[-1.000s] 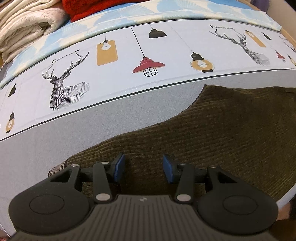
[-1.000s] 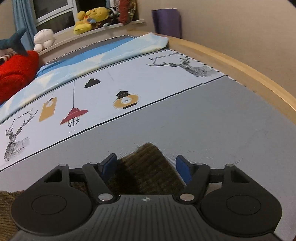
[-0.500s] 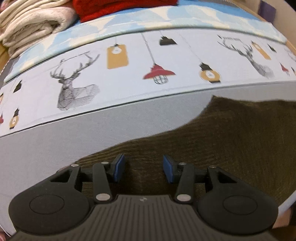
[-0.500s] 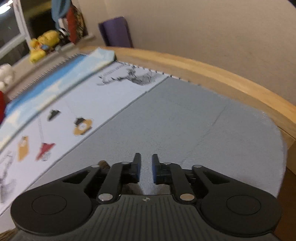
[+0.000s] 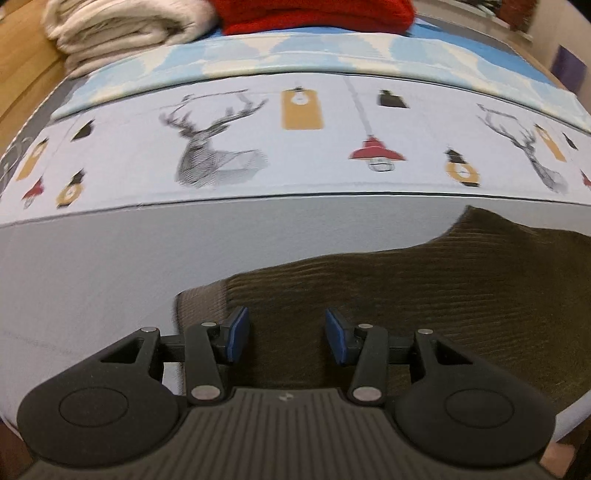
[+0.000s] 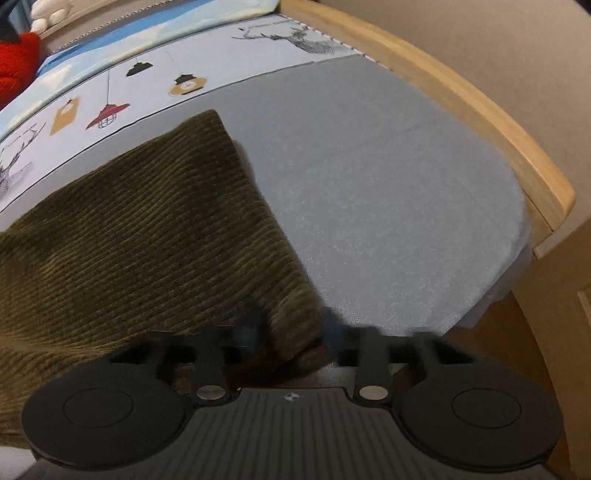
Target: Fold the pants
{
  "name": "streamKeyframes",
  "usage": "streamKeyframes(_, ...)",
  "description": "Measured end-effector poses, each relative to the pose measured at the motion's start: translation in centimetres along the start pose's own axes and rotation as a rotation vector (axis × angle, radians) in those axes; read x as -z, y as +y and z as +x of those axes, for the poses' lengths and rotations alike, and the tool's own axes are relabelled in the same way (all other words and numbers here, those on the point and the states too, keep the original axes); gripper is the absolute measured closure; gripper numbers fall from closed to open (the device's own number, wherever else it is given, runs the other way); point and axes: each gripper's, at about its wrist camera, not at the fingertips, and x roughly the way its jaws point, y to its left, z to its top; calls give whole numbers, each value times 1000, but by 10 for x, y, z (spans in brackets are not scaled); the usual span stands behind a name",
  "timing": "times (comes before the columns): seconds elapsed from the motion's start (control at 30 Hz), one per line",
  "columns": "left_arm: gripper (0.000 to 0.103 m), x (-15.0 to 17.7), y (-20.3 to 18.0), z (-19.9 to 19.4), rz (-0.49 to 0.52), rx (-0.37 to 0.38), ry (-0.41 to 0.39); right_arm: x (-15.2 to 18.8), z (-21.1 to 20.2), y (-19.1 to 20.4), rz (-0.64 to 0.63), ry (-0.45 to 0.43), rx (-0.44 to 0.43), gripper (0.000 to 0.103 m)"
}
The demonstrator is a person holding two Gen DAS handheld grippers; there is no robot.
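We hold our left hand-held gripper (image 5: 282, 334) wide over the brown corduroy pants (image 5: 424, 295) on the bed (image 5: 92, 266), our blurred right hand-held gripper (image 6: 290, 338) wide astride their corner.

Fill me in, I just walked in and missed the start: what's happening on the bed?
A person with a handheld claw in each hand is folding dark olive corduroy pants laid on a grey bedsheet. The left claw is open, poised over the pants near their ribbed hem. The right claw sits at a corner of the pants; its fingers are motion-blurred, so its grip is unclear. Folded blankets lie at the bed's far end.
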Motion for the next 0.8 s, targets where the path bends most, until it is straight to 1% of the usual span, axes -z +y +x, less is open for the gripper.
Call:
streamKeyframes(0.03,52,2,6,0,-15,-7,4,-1,0,-3,35,-3,4,84)
streamKeyframes(0.1,52,6,18,1,-48,-18,17,0,1,-9,130,15,-6,83)
streamKeyframes(0.13,52,8,23,5,-56,-24,33,-2,2,-8,143,25,1,83)
streamKeyframes(0.17,52,11,30,16,-65,-58,88,-4,2,-4,126,27,16,83)
streamKeyframes(0.2,48,16,37,27,-72,-104,145,-5,2,4,82,25,43,82)
streamKeyframes(0.23,41,20,44,33,-87,-118,179,-6,3,11,38,23,68,81)
streamKeyframes(0.27,41,21,48,34,-105,-105,187,-9,5,16,6,22,89,81)
streamKeyframes(0.3,41,22,49,31,-115,-97,174,-11,4,22,-26,13,121,80)
streamKeyframes(0.37,42,21,45,17,-84,-110,111,-13,-5,28,-52,-27,186,79)
streamKeyframes(0.43,42,19,36,5,-33,-114,37,-17,-17,31,-56,-97,233,69)
streamKeyframes(0.47,42,18,30,-1,-12,-93,-2,-17,-25,33,-52,-136,229,63)
streamKeyframes(0.5,42,17,25,-4,-1,-66,-28,-17,-33,35,-51,-175,200,63)
streamKeyframes(0.57,42,15,14,-8,21,-15,-68,-15,-45,42,-61,-248,111,62)
streamKeyframes(0.63,42,12,6,-3,43,-2,-63,-11,-52,46,-58,-278,17,60)
streamKeyframes(0.7,42,12,1,8,53,-19,-13,-8,-50,48,-43,-252,-56,57)
streamKeyframes(0.77,42,14,0,26,53,-69,80,-5,-35,52,-37,-161,-121,55)
streamKeyframes(0.8,42,15,0,32,55,-94,108,-2,-24,55,-59,-105,-126,55)
